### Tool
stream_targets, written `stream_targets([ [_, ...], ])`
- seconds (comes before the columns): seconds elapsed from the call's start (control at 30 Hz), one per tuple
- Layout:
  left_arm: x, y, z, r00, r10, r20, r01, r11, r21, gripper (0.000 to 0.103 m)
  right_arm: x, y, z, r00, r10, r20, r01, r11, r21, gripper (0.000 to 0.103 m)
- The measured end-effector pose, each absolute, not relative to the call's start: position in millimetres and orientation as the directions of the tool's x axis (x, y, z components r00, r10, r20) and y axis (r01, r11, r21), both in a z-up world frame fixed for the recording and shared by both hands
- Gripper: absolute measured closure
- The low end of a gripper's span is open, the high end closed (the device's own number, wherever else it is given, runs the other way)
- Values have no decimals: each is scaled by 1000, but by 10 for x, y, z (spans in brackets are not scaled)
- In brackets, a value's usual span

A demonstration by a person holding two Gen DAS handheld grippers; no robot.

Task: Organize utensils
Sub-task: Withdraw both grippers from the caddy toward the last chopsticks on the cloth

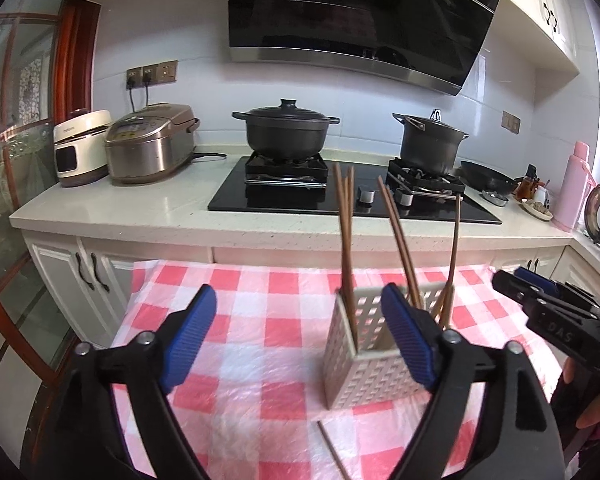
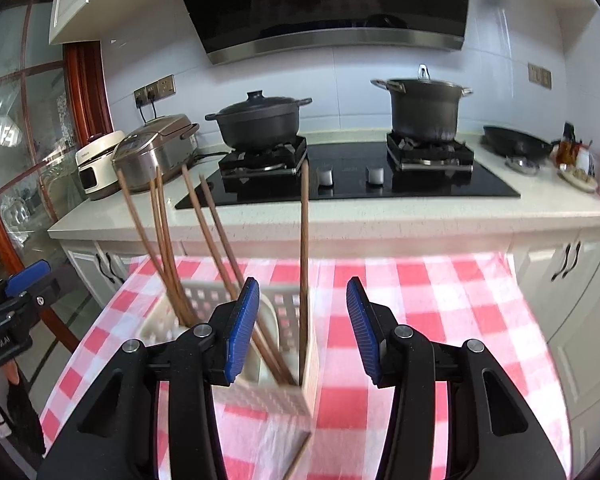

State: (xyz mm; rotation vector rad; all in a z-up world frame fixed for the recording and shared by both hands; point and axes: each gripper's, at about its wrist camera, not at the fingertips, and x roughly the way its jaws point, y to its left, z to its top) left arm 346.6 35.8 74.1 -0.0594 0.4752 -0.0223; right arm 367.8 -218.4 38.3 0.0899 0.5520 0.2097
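Chopsticks (image 1: 346, 240) upright in the perforated holder (image 1: 360, 376); one last chopstick (image 1: 332, 454) flat on the checked cloth (image 1: 260, 300) just before it.

Left tongs (image 1: 300, 336) spread wide, right tongs (image 2: 304, 328) half open, both empty. Next, probably: lift the stray stick, drop into holder. Bench (image 1: 160, 412) edge close left; open room right.
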Motion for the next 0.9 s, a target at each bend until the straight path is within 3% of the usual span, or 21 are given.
stream_targets([
  [0.2, 3145, 359, 460, 898, 14, -439, -26, 999, -21, 5, 3371, -2256, 50, 823, 208, -529, -150, 977, 151, 58],
  [0.37, 2993, 251, 128, 880, 38, -474, -35, 999, 16, 5, 3153, -2205, -260, 807, 184, -561, -127, 982, 139, 56],
  [0.63, 2947, 243, -419, 813, 41, -581, -68, 997, -25, 5, 3047, -2045, -770, 735, 173, -656, -109, 985, 137, 55],
  [0.9, 2874, 323, -729, 778, 60, -625, -100, 995, -29, 5, 3081, -1875, -1114, 663, 140, -735, -98, 990, 100, 55],
])
